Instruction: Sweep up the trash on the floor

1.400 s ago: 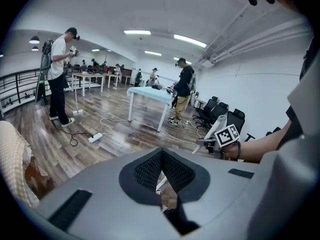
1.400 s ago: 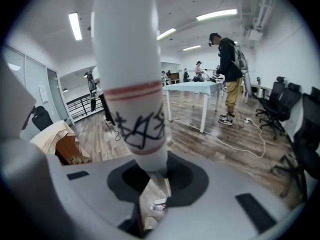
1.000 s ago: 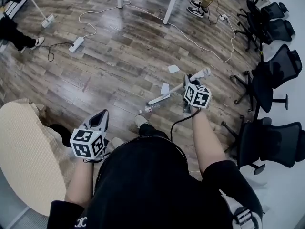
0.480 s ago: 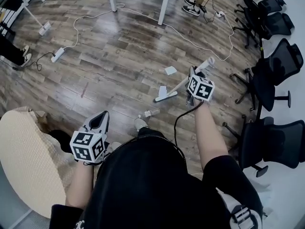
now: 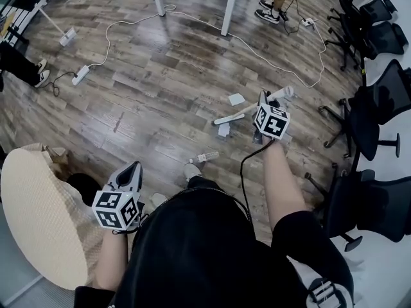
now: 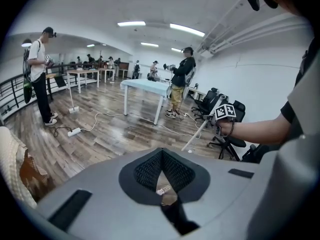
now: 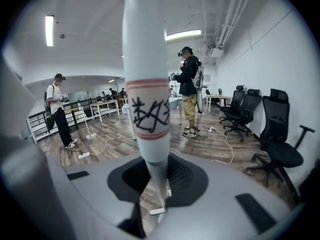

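Observation:
My right gripper (image 5: 261, 102) is shut on the white handle of a broom (image 5: 244, 111), whose flat head (image 5: 229, 119) slants down to the wood floor. In the right gripper view the handle (image 7: 147, 84), with red rings and black scribble, runs up between the jaws of that gripper (image 7: 157, 176). Trash lies by the head: a white paper piece (image 5: 236, 99) just beyond it, another (image 5: 223, 130) just below it, and a small plastic bottle (image 5: 207, 156) nearer my feet. My left gripper (image 5: 133, 169) hangs by my left side, shut and holding nothing (image 6: 161, 156).
Black office chairs (image 5: 379, 101) line the right side. A power strip (image 5: 80, 74) and a long white cable (image 5: 192, 19) lie across the floor beyond. White table legs (image 5: 230, 8) and a person's shoes (image 5: 273, 11) are at the top. A beige round cushion (image 5: 32, 210) sits at my left.
The broom head has moved away from me, from the near side of the closer paper piece to its far side. My right gripper went with it. The left gripper stays shut at my side.

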`<state>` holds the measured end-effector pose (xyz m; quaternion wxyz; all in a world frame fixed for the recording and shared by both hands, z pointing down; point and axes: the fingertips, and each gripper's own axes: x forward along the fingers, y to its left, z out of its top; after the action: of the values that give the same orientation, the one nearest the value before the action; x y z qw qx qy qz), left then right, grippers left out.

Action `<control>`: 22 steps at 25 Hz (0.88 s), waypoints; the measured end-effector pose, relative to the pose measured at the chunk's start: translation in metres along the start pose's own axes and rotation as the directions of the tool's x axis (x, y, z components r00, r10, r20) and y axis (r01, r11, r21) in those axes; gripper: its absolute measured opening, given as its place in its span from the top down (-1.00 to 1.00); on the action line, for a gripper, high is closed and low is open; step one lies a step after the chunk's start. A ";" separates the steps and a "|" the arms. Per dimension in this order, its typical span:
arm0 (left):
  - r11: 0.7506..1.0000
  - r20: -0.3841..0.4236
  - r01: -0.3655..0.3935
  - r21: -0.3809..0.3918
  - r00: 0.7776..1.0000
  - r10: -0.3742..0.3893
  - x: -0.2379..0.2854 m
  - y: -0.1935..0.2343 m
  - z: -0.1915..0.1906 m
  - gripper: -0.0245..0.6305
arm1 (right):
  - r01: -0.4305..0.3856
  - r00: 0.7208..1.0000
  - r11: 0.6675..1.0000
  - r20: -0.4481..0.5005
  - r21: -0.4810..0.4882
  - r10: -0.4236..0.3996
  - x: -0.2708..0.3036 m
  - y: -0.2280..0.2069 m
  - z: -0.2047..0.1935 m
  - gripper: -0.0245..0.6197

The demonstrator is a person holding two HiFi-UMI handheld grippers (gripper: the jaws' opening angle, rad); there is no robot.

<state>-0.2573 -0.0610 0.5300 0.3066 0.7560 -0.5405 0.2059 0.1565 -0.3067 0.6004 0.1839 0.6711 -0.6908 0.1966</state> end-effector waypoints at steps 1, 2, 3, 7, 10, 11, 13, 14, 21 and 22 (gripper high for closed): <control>1.000 -0.005 -0.002 0.006 1.000 0.002 0.001 -0.001 0.000 0.94 | 0.007 1.000 1.000 -0.008 0.005 -0.007 0.003 -0.003 -0.004 0.69; 1.000 -0.008 -0.004 0.008 1.000 0.004 0.002 -0.002 0.001 0.94 | 0.014 1.000 1.000 -0.023 0.010 -0.014 0.006 -0.005 -0.011 0.69; 1.000 -0.009 -0.005 0.007 1.000 0.005 0.003 -0.003 0.002 0.94 | 0.020 0.999 1.000 -0.042 0.016 -0.020 0.009 -0.007 -0.019 0.69; 1.000 0.001 -0.007 -0.003 1.000 0.007 0.004 -0.003 0.008 0.94 | 0.015 0.994 1.000 -0.113 0.022 -0.012 0.006 0.002 -0.058 0.69; 1.000 -0.001 -0.004 -0.015 1.000 0.004 0.007 -0.004 0.008 0.94 | 0.006 0.992 1.000 -0.128 0.000 -0.006 -0.008 0.016 -0.076 0.69; 1.000 -0.002 -0.001 -0.021 1.000 0.001 0.008 -0.004 0.008 0.94 | 0.010 0.991 1.000 -0.136 -0.001 -0.010 -0.014 0.019 -0.079 0.69; 1.000 0.000 0.013 -0.026 1.000 -0.013 0.008 -0.007 0.011 0.94 | 0.015 0.988 1.000 -0.153 0.007 -0.014 -0.023 0.026 -0.086 0.69; 0.999 0.004 0.024 -0.024 1.000 -0.024 0.007 -0.009 0.013 0.94 | 0.015 0.987 1.000 -0.161 0.009 -0.013 -0.027 0.029 -0.089 0.69; 0.997 0.007 0.075 -0.010 0.997 -0.075 -0.002 -0.002 0.009 0.94 | 0.030 0.979 0.999 -0.203 0.023 -0.025 -0.055 0.049 -0.103 0.69; 0.997 0.011 0.075 -0.020 0.997 -0.074 -0.004 0.002 0.009 0.94 | 0.028 0.978 0.999 -0.208 0.019 -0.024 -0.058 0.052 -0.104 0.69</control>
<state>-0.2606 -0.0647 0.5212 0.3190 0.7734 -0.5156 0.1849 0.1051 -0.2023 0.6583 0.2501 0.6578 -0.6568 0.2709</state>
